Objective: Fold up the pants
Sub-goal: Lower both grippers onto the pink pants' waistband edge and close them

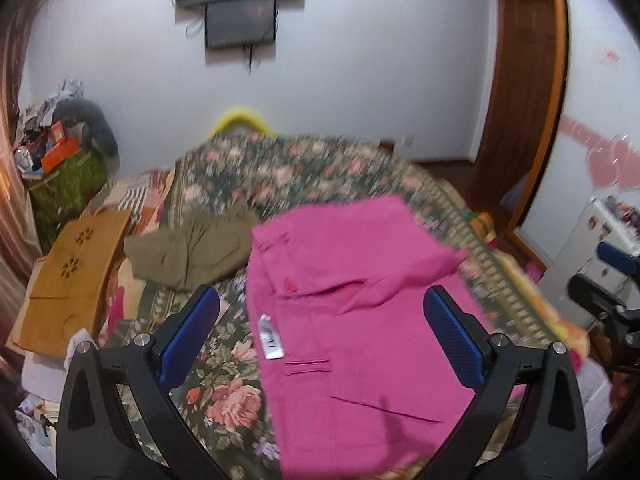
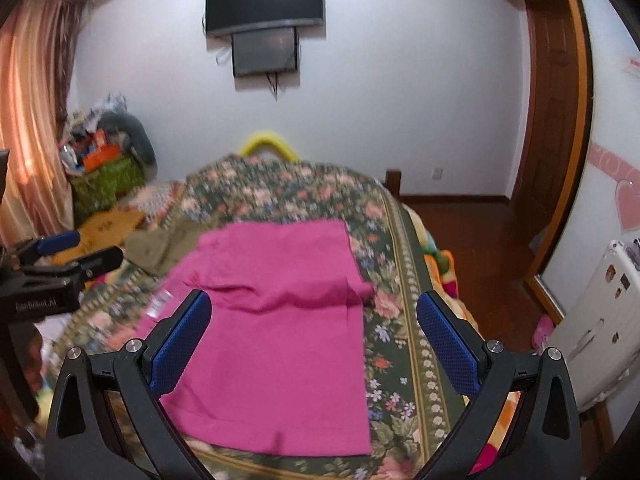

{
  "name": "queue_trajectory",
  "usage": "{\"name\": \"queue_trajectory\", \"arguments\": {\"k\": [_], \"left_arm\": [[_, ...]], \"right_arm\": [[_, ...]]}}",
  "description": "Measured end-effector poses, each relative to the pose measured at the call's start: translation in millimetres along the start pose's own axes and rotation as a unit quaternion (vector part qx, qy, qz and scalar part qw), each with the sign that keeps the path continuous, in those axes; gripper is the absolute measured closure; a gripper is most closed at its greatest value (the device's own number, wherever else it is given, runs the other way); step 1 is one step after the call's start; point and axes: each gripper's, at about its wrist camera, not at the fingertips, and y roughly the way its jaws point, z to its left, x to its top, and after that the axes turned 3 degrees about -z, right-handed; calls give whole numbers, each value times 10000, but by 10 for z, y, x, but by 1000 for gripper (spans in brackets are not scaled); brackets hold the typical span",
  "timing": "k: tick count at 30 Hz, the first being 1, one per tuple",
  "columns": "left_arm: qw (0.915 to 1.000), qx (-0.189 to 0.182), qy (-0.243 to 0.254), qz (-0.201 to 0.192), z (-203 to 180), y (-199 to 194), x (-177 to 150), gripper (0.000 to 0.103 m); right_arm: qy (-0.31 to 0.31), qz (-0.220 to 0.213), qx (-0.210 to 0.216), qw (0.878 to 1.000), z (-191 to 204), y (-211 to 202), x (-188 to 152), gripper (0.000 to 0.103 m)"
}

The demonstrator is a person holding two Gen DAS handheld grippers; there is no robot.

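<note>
Flanking folded pink pants [image 1: 352, 320], 2 wide-open, empty jaws; olive garment [image 1: 192, 248] beside, on floral bedspread [image 1: 296, 168].

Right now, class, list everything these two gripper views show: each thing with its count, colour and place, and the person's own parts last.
Pants: one, magenta, partly folded on the bed.
Garment: one, olive, left of the pants.
Bedspread: one, green floral, beneath both.
Board: one, tan, bed's left edge.
Television: one, black, on the wall.
Curtain: one, pinkish, far left.
Door: one, brown, right.
Left gripper: open, above the pants.
Right gripper: open, above the pants.
</note>
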Motion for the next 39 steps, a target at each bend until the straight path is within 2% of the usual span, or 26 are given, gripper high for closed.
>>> {"name": "queue_trajectory", "arguments": {"k": [4, 11, 13, 16, 21, 24, 28, 31, 33, 35, 37, 39], "left_arm": [[9987, 313, 149, 377, 72, 373, -23, 0], [9950, 324, 248, 915, 216, 933, -67, 0], [9944, 295, 259, 981, 238, 1047, -77, 0], [9938, 73, 240, 1084, 289, 1233, -88, 0], [9889, -345, 232, 1429, 343, 1491, -94, 0], [9880, -317, 88, 1508, 428, 1570, -98, 0], [9848, -275, 105, 1710, 498, 1662, -109, 1], [9805, -221, 161, 1944, 520, 1750, -130, 24], [9767, -329, 50, 2118, 532, 1801, -173, 32], [9756, -238, 96, 2183, 507, 1809, -206, 39], [9759, -176, 191, 2165, 479, 1788, -216, 49], [9757, -206, 191, 2171, 464, 1745, -219, 51]], "right_arm": [[-89, 417, -91, 9990, -101, 353, -106, 1], [165, 968, 321, 9946, -348, 908, -229, 4], [238, 1143, 497, 9919, -412, 1082, -260, 18], [349, 1479, 754, 9855, -486, 1340, -303, 32], [295, 1835, 981, 9777, -509, 1696, -350, 46], [265, 1979, 1089, 9738, -534, 1861, -360, 50], [259, 2197, 1247, 9672, -573, 2057, -395, 62], [217, 2172, 1263, 9677, -581, 2118, -387, 65], [204, 2148, 1275, 9681, -575, 2121, -385, 71], [150, 2108, 1224, 9697, -576, 2132, -378, 77], [120, 2080, 1240, 9702, -586, 2132, -370, 91], [178, 2101, 1345, 9682, -591, 2124, -379, 93]]}}
